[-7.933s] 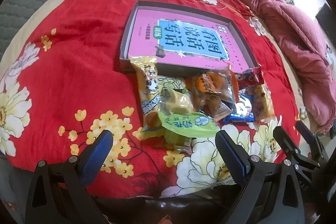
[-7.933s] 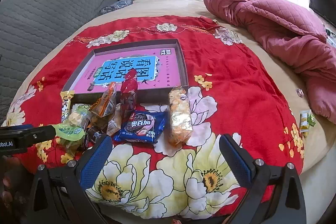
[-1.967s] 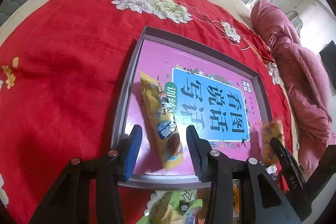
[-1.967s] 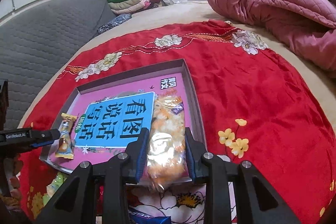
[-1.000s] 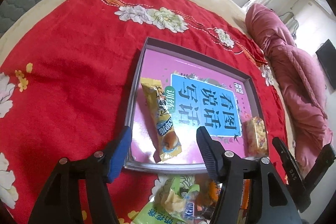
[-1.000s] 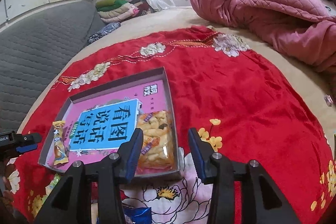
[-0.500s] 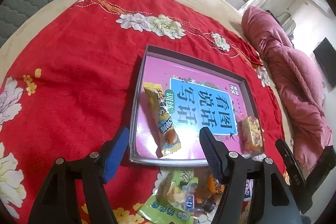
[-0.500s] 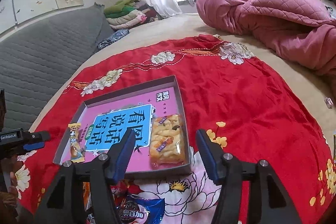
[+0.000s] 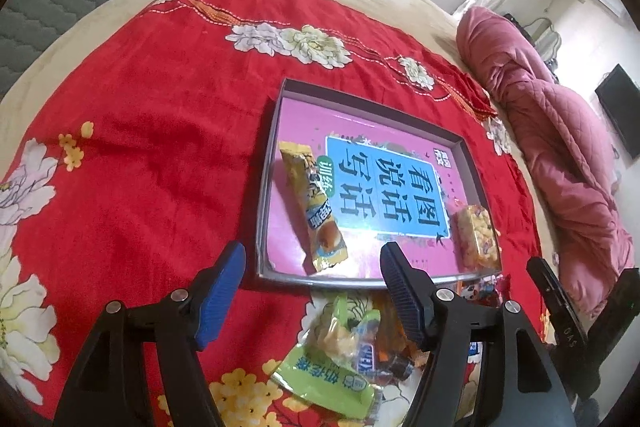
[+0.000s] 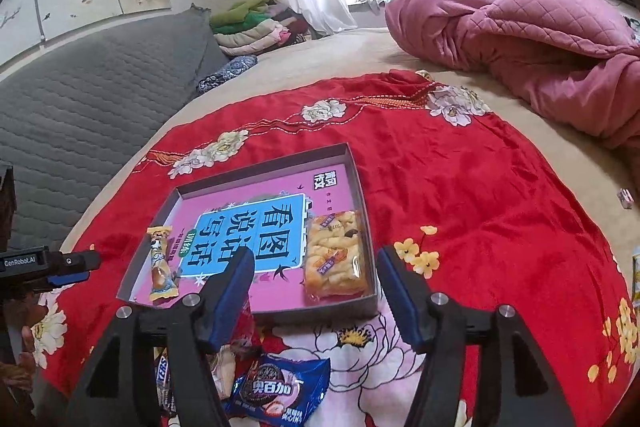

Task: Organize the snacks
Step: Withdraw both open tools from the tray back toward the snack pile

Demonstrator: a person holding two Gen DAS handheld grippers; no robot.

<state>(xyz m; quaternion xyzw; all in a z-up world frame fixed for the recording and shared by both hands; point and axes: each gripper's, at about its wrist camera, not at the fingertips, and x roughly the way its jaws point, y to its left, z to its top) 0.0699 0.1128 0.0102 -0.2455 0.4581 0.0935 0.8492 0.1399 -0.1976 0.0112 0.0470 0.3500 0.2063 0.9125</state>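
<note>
A shallow pink box point(image 9: 276, 115) point(image 10: 256, 171) lies on the red flowered cloth. In it lie a long yellow snack bar point(image 9: 314, 211) point(image 10: 160, 265) at its left side and a clear pack of orange crackers point(image 9: 478, 237) point(image 10: 334, 253) at its right side. My left gripper point(image 9: 312, 293) is open and empty, just before the box's near edge. My right gripper point(image 10: 314, 297) is open and empty, over the box's near right corner. A heap of loose snacks lies before the box: a green packet point(image 9: 320, 381) and a blue cookie packet point(image 10: 276, 389) among them.
A pink quilt point(image 10: 520, 35) point(image 9: 560, 155) is bunched on the bed to the right. A grey padded surface point(image 10: 80, 79) runs along the left. Folded clothes point(image 10: 256, 23) are stacked at the back. A small packet point(image 10: 626, 197) lies near the right edge.
Both grippers let go of their snacks in the box, opened wider and drew back toward me. The yellow bar and the cracker pack stay in the box.
</note>
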